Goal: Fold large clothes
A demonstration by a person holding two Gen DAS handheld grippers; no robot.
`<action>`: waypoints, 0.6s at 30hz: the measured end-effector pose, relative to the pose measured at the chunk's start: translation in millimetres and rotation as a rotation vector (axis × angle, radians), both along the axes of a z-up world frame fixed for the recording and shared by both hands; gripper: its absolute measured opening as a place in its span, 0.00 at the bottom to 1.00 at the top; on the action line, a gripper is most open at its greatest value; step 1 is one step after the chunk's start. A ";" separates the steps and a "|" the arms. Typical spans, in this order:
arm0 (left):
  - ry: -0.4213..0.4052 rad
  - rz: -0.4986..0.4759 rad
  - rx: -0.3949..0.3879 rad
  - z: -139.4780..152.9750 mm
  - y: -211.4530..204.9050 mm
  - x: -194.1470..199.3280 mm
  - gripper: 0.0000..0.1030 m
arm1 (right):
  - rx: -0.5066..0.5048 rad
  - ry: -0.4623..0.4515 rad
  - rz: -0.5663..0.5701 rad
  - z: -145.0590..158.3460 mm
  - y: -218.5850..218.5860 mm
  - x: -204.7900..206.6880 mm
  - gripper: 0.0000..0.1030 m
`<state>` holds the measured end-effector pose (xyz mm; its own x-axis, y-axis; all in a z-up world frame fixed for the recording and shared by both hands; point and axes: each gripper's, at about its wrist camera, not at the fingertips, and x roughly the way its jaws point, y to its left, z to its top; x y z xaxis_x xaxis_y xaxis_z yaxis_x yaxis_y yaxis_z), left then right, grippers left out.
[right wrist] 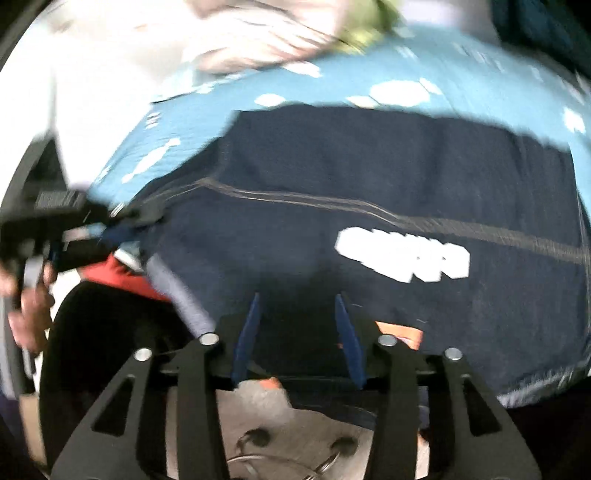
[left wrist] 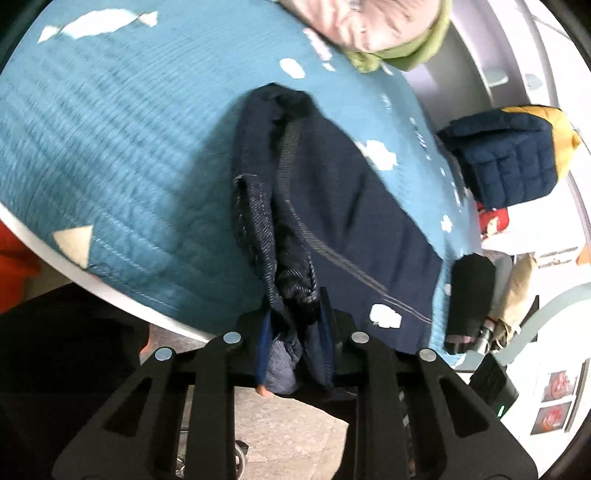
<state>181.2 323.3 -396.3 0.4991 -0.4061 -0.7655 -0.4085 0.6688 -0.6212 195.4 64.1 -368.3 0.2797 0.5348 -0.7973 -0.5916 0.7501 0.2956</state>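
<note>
One dark navy garment lies on a blue quilted cover printed with white cloud and fish shapes, spread over a white-edged counter. The garment shows a grey seam line and a white printed logo.

Left tongs: the jaws are nearly closed on a bunched fold of the navy garment, which fills the gap between the blue pads and rises away from them toward the far side. In the right wrist view the same tongs appear at the left, pinching the garment's left edge, with a hand behind them.

Right tongs: the jaws stand about half open at the garment's near edge. The dark cloth lies just beyond and between the blue pads, but the pads do not press on it; the frame is blurred, so contact at the tips cannot be ruled out. In the left wrist view the right tongs appear at the garment's right edge.

Count of other items: one pale pink garment with green trim at the far edge of the cover; one navy and yellow quilted jacket to the right, off the cover. One red garment shows below the left tongs in the right wrist view.
</note>
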 end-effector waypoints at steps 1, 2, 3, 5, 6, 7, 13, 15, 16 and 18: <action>-0.007 -0.020 0.006 7.7 -5.4 2.8 0.21 | 0.009 -0.038 0.024 5.0 6.4 -8.8 0.50; -0.019 -0.031 0.003 13.7 -9.6 4.9 0.21 | 0.018 -0.065 0.043 8.2 11.0 -14.8 0.53; -0.028 -0.041 -0.001 18.7 -13.8 7.3 0.21 | 0.023 -0.088 0.056 10.3 13.9 -19.0 0.58; -0.040 -0.069 0.000 28.8 -24.6 13.7 0.20 | 0.016 -0.148 0.092 13.3 23.8 -29.3 0.63; -0.052 -0.086 0.001 34.8 -29.5 17.1 0.19 | 0.022 -0.168 0.110 13.6 27.6 -33.8 0.64; -0.064 -0.099 0.005 40.2 -31.8 19.1 0.18 | 0.024 -0.182 0.127 13.0 30.5 -36.7 0.65; -0.017 -0.146 0.044 35.9 -41.0 37.6 0.18 | -0.018 -0.233 0.117 -9.0 52.8 -31.7 0.68; -0.013 -0.141 0.022 32.5 -38.3 38.1 0.18 | -0.012 -0.225 0.096 -12.4 58.7 -23.8 0.68; -0.012 -0.143 0.023 33.1 -38.4 37.9 0.18 | -0.002 -0.211 0.094 -12.8 59.2 -21.9 0.68; -0.013 -0.164 0.029 35.8 -40.5 39.0 0.18 | 0.019 -0.196 0.101 -14.2 65.1 -10.7 0.66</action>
<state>220.2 282.7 -360.5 0.4378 -0.4607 -0.7721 -0.2846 0.7436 -0.6050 184.7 129.2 -382.5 0.3726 0.5825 -0.7224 -0.7113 0.6793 0.1809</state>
